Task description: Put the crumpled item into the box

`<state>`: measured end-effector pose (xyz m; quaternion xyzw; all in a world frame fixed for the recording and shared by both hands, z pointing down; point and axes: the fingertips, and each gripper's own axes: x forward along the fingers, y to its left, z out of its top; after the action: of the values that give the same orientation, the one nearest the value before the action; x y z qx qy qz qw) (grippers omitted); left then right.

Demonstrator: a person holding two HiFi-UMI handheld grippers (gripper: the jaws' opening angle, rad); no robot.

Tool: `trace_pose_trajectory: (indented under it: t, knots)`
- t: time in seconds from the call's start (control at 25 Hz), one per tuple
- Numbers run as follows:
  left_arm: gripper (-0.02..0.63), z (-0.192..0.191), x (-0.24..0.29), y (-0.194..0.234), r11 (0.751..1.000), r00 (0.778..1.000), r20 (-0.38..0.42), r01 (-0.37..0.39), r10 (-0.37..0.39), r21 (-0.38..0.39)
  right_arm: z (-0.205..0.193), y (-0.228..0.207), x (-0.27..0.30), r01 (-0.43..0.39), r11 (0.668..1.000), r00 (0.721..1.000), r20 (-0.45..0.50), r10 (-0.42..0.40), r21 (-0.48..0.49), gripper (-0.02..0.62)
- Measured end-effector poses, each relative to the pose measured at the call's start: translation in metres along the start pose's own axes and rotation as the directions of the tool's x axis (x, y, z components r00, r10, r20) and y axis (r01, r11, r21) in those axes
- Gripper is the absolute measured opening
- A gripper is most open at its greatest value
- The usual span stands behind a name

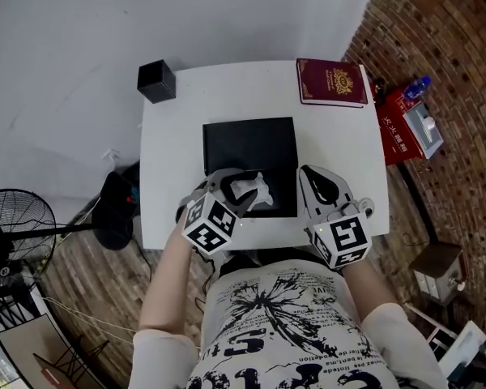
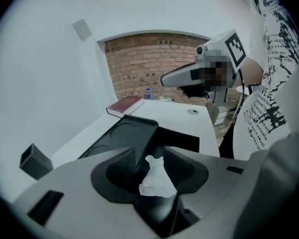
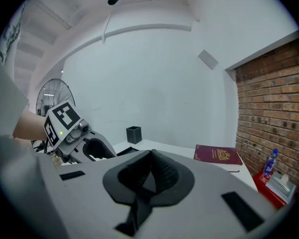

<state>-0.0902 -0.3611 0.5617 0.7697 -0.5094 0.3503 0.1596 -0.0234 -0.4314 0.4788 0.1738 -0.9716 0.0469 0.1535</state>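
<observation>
The black box point(image 1: 156, 80) sits at the upper left of the tabletop point(image 1: 176, 154), well apart from the left gripper point(image 1: 245, 191) at lower centre, whose jaws pinch the crumpled paper point(image 1: 252, 188). Such a light wad could slip out during the carry. The right gripper point(image 1: 310, 175) is empty, jaws together.

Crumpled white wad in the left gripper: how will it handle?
The crumpled paper looks thin and creased: probably very light, squashing rather than resisting. Its ragged folds likely catch in the left gripper, so slipping seems unlikely. Irregular shape: probably won't roll.
</observation>
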Motion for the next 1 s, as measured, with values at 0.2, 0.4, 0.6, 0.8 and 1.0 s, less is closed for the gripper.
trace_pose_trajectory:
  t: [0.2,0.4,0.6,0.8,1.0]
  knots:
    - [0.114,0.031,-0.053,0.016,0.989,0.98,0.155,-0.114,0.127,-0.09,0.024,0.017,-0.01,0.008,0.999,1.0,0.028,-0.007,-0.045,0.014]
    - [0.038,0.067,-0.115,0.033,0.964,0.918,0.304,-0.212,0.253,-0.163,0.052,0.027,-0.017,0.023,0.997,0.997,0.076,-0.018,-0.073,0.014]
    - [0.018,0.08,-0.167,0.042,0.934,0.847,0.403,-0.275,0.347,-0.227,0.069,0.04,-0.024,0.037,0.995,0.993,0.115,-0.027,-0.088,0.014]
    - [0.014,0.081,-0.207,0.045,0.91,0.776,0.482,-0.303,0.407,-0.281,0.084,0.053,-0.031,0.052,0.994,0.989,0.142,-0.037,-0.099,0.014]
    - [0.014,0.068,-0.231,0.052,0.888,0.733,0.508,-0.316,0.453,-0.335,0.097,0.062,-0.035,0.058,0.993,0.984,0.172,-0.039,-0.105,0.014]
